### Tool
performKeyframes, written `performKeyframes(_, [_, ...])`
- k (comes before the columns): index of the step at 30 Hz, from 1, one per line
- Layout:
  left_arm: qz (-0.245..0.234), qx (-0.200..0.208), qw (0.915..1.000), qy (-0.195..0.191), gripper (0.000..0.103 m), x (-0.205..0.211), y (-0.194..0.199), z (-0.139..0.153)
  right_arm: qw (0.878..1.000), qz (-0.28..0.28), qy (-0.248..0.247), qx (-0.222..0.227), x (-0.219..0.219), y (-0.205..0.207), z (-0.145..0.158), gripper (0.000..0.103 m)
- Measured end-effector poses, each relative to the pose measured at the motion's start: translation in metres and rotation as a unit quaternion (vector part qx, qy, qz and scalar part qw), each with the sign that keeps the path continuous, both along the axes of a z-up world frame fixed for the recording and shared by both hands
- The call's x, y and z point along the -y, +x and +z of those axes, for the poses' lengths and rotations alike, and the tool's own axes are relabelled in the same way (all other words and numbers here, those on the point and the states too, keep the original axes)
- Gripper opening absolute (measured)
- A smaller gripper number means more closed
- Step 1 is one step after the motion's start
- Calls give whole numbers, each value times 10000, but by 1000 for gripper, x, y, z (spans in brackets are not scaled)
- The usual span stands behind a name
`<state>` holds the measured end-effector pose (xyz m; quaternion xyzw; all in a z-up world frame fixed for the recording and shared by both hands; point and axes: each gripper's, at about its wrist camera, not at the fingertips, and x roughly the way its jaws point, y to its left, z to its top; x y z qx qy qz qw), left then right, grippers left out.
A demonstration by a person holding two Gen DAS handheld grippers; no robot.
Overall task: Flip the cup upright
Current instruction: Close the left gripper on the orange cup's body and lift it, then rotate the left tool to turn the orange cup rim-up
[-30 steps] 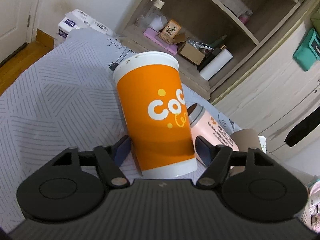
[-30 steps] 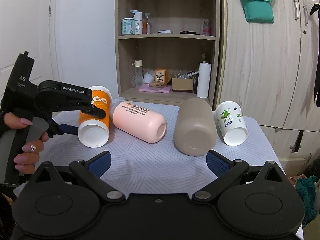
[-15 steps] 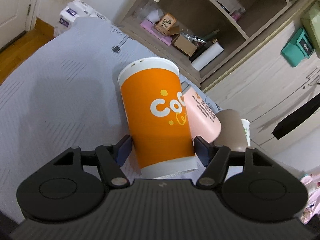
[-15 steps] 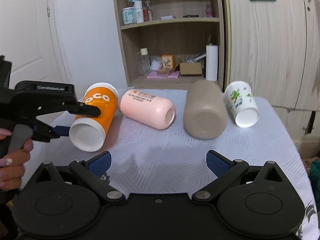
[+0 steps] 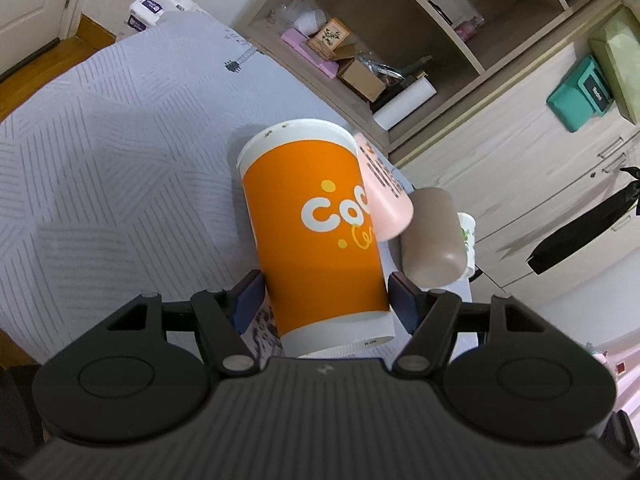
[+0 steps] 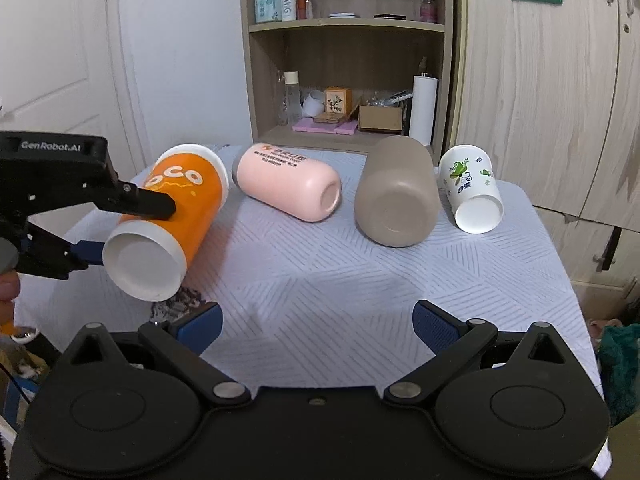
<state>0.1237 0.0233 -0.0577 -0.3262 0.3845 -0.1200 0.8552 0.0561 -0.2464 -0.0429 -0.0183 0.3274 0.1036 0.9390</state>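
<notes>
My left gripper [image 5: 326, 300] is shut on the orange paper cup [image 5: 316, 236] near its white base. The cup is lifted off the grey cloth and tilted, its base toward the table's front. In the right wrist view the cup [image 6: 172, 220] hangs at the left with the left gripper [image 6: 132, 224] clamped across it. My right gripper [image 6: 316, 326] is open and empty above the front of the table [image 6: 360, 300].
A pink cup [image 6: 288, 186], a taupe cup [image 6: 396, 192] and a white floral cup [image 6: 472, 192] lie on their sides on the table. A wooden shelf unit [image 6: 348, 60] and wardrobe doors [image 6: 540, 80] stand behind.
The left gripper has closed on the orange cup and lifted its base end off the cloth, tilting it. The right gripper has stayed open and drawn a little closer.
</notes>
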Motion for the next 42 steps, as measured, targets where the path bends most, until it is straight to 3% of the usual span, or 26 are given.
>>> performKeyframes(11, [-215, -110, 9997, 3, 67, 23, -6, -9, 9999, 7, 124, -102, 11, -14, -3, 103])
performKeyframes(14, [-284, -30, 9992, 296, 67, 29, -6, -9, 9998, 106, 138, -125, 12, -13, -6, 103])
performKeyframes(17, [-425, -31, 9986, 314, 73, 30, -5, -10, 9996, 160, 157, -194, 11, -11, -10, 103])
performKeyframes(20, [-590, 50, 9977, 341, 85, 26, -6, -4, 9985, 277, 391, -280, 13, -7, -10, 103])
performKeyframes(24, [-750, 181, 9958, 485, 86, 17, -3, 6, 9956, 558, 652, -365, 11, 1, -1, 103])
performKeyframes(31, [-988, -72, 9951, -13, 86, -5, 26, 1, 9850, 1170, 948, -843, -8, 34, 19, 103])
performKeyframes(42, [-1149, -265, 9925, -310, 86, -2, 55, -16, 9724, 1309, 1072, -1605, -31, 92, 6, 102])
